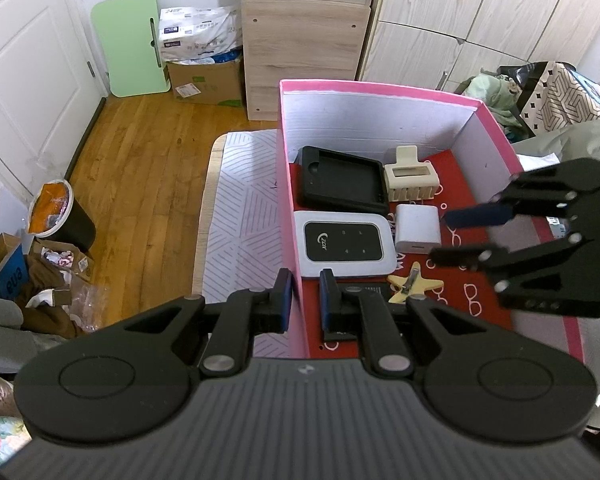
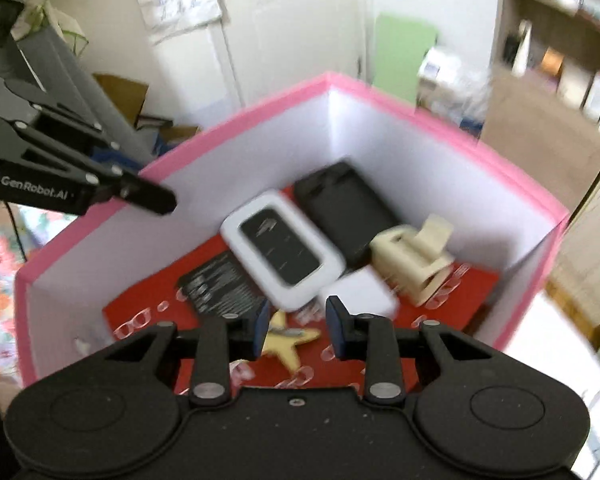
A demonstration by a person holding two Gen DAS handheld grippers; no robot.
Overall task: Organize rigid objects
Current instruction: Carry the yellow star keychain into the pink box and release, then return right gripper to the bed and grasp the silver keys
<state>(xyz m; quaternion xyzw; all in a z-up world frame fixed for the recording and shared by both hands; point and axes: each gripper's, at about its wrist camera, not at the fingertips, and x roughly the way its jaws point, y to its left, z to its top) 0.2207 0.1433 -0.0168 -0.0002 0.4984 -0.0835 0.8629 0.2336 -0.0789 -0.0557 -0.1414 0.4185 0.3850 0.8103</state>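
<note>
While the left gripper (image 1: 305,300) is pinching the box (image 1: 290,208) wall, the right gripper (image 2: 296,330) is hanging over the star (image 2: 286,342), fingers apart and empty.

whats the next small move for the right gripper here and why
Probably lower the right gripper onto the yellow star clip: its jaws are open and empty, the clip lies loose on the red floor of the pink box right beneath them, while the left gripper pinches the box wall.
</note>
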